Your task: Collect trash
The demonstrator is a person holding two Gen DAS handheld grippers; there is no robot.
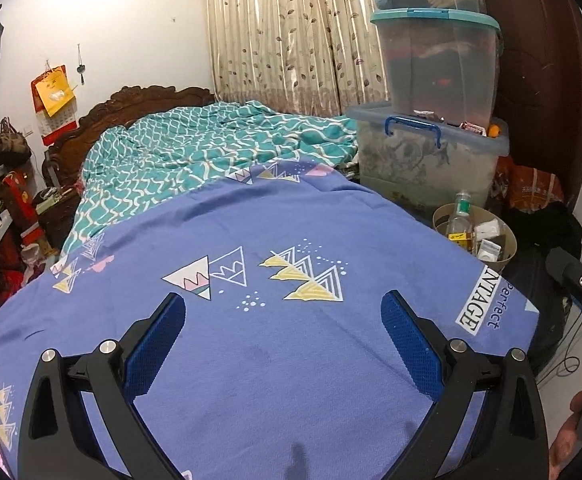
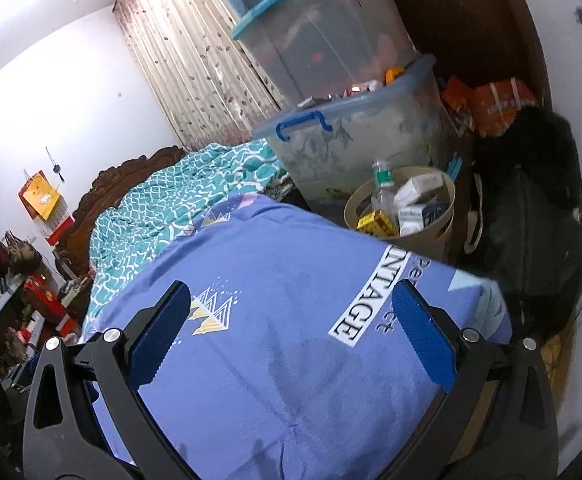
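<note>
Beside the bed (image 2: 275, 280), the bin (image 2: 443, 236) (full) sits beyond both spread hand-held grippers.

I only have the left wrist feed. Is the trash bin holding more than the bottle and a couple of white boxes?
Observer: Yes. The right wrist view looks into the bin; a yellow box lies beside the bottle.
Operator: Is the right gripper holding anything?
Observer: No. The right gripper is open over the purple sheet.
Operator: Anything beyond the bin?
Observer: A black bag, close beside it.
</note>
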